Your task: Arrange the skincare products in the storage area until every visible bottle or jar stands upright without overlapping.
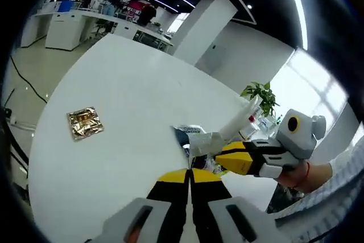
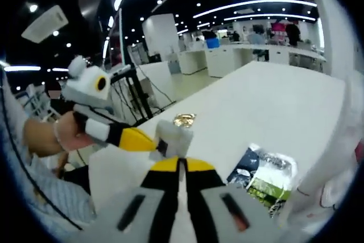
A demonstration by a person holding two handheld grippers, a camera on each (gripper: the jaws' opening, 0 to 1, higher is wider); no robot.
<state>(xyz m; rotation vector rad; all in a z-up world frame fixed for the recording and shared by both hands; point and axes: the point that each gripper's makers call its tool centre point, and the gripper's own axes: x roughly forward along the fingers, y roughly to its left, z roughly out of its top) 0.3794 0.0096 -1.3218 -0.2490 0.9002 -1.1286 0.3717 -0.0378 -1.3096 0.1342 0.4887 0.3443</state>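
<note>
- Left gripper view: left claw (image 1: 189,176) pressed together, holding nothing, hovering above the white bench (image 1: 125,112); the right claw (image 1: 199,143) comes in from the right.
- Right gripper view: right claw (image 2: 181,166) also looks closed and empty.
- Skincare packets (image 2: 264,177) lie flat, overlapping, just beside a white bottle (image 2: 335,163); a sweep risks toppling it.
- Gold sachet (image 1: 85,122) lies well apart, easily forgotten.

Both cameras sit low and close over the white table (image 1: 131,112), facing roughly opposite ways. Each view catches the other gripper, and both share the gold packet (image 1: 85,122) on that table.
</note>
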